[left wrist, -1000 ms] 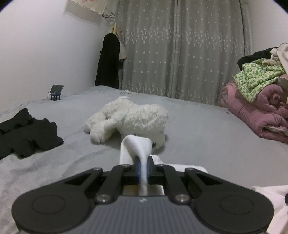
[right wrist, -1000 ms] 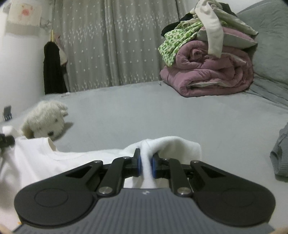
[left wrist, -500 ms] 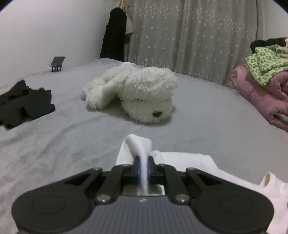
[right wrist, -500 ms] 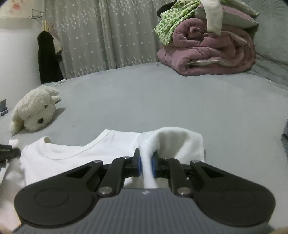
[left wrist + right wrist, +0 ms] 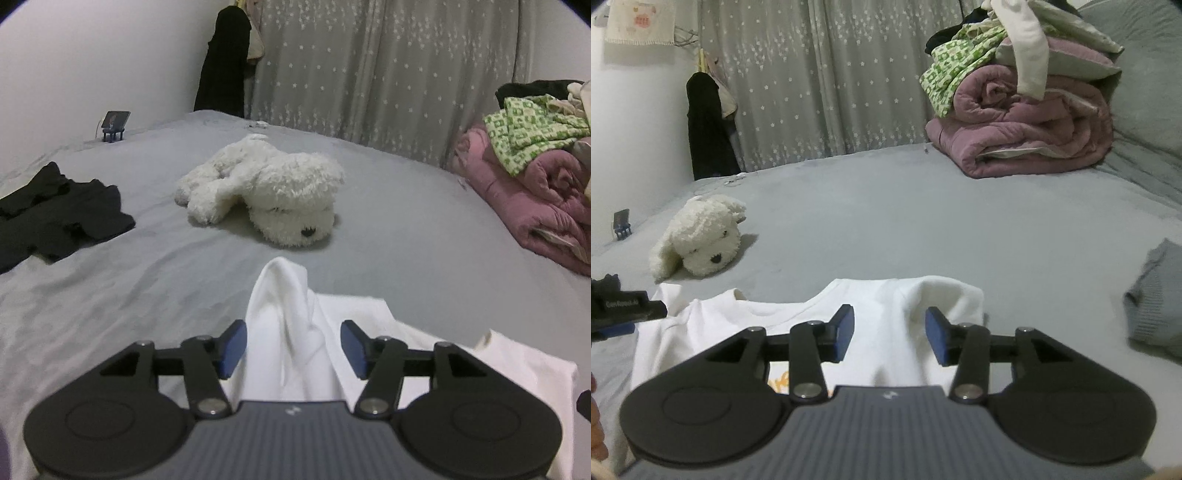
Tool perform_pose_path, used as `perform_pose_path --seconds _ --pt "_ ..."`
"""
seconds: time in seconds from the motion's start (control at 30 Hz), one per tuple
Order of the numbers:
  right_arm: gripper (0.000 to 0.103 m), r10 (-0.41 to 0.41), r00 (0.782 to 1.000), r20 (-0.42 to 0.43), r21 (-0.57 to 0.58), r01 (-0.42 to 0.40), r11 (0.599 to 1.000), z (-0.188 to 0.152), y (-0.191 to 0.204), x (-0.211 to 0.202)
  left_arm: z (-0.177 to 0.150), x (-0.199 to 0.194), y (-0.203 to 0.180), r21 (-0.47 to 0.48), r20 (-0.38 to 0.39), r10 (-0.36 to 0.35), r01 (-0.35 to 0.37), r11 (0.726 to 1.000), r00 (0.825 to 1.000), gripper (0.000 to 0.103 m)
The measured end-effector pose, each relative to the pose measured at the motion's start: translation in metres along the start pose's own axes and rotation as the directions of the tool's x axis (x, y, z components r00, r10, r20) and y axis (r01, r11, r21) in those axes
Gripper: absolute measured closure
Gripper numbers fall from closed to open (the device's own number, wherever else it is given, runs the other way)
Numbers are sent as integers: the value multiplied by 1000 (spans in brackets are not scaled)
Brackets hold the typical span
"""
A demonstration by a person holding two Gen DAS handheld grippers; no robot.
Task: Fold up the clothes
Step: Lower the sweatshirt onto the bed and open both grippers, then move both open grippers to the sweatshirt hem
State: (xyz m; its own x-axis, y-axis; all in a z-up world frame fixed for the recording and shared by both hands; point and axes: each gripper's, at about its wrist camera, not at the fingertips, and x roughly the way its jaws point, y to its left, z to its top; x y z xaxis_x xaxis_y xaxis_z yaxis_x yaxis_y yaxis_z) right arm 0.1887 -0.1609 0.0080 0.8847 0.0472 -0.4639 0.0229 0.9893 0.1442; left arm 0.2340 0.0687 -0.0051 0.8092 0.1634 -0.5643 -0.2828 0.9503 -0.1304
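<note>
white cotton, a t-shirt (image 5: 886, 317), lies spread on the grey bed (image 5: 923, 221) directly under and ahead of both grippers, its neckline facing away toward the plush dog (image 5: 273, 195). the left gripper (image 5: 291, 345) has just been opening; a peaked shoulder fold stands between its blue pads (image 5: 232, 349), but they no longer press it. the right gripper (image 5: 890, 334) has likewise just been opening, with the other shoulder's bunched sleeve lying loose between and beyond its jaws. the shirt's long axis runs from the neckline back toward the person, so each hand sits over its own shoulder. the next fold probably calls for regrasping lower down.
</note>
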Motion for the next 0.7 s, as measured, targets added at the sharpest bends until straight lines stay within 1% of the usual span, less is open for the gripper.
perform_pose_path --seconds 0.3,0.7 --pt "56 -14 1000 -11 6 14 1000 -1 -3 -45 -10 -46 4 30 -30 -9 10 1000 1000 41" --pt "55 -42 998 -35 47 43 998 -20 -12 -91 -42 -80 19 43 -109 -37 42 998 993 40"
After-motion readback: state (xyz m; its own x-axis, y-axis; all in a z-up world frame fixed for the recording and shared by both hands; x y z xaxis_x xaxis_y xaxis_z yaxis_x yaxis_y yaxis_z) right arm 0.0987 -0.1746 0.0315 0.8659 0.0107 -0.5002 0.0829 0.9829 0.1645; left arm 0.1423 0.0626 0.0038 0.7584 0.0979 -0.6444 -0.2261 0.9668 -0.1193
